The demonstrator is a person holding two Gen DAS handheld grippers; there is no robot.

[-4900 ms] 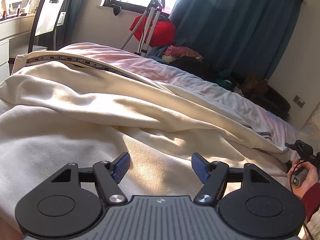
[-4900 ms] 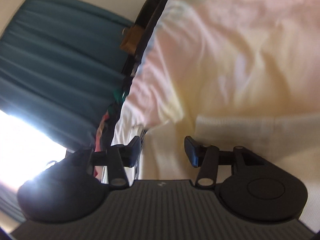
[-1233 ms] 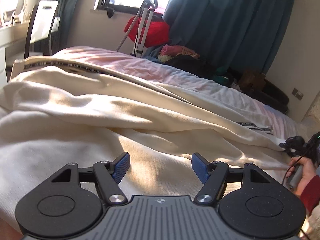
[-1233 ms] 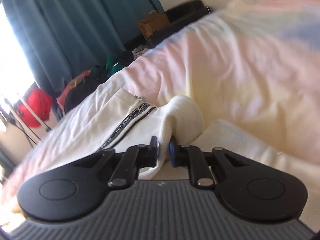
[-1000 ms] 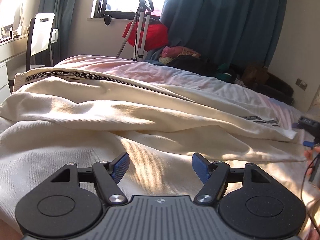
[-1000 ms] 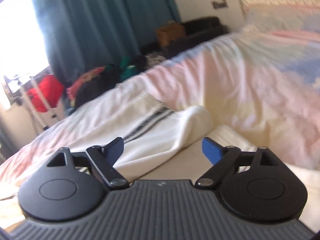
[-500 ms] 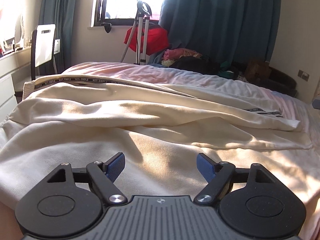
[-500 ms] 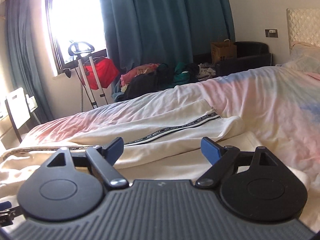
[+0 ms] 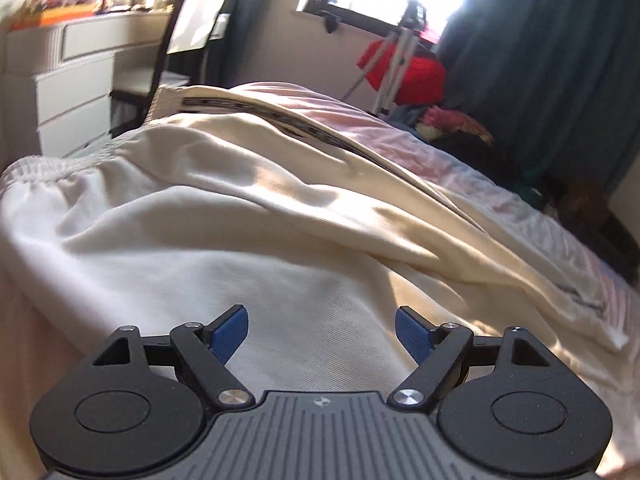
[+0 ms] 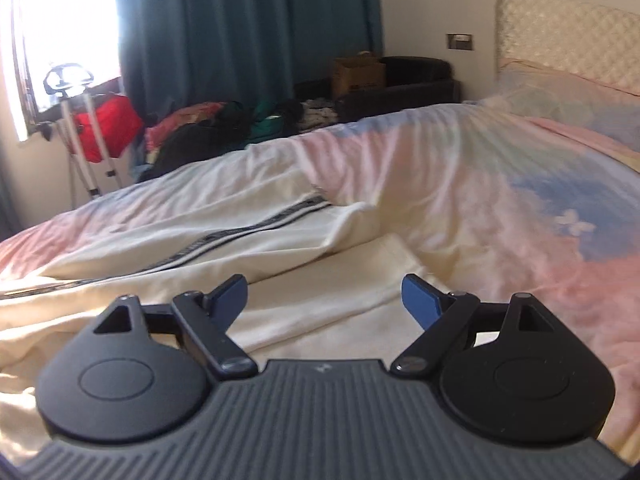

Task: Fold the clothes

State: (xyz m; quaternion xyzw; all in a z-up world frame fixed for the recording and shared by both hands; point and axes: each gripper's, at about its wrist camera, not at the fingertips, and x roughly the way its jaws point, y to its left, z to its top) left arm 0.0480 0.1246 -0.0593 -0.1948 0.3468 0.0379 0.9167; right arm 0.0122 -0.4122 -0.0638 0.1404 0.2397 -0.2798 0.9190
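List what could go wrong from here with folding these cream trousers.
Both the left hand-held gripper and the right hand-held gripper are open and hold nothing. The cream cotton trousers with black side stripe lie wrinkled, so creases may get folded in. A pinch might also catch the pastel pink-and-blue bedsheet underneath.

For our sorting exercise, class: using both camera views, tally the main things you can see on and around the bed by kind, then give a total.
Hand-held grippers, both open: 2, left hand-held gripper and right hand-held gripper
Cream trousers: 1
Pastel bedsheet: 1
Pillow: 1
Cardboard box: 1
Chair: 1
Total: 7
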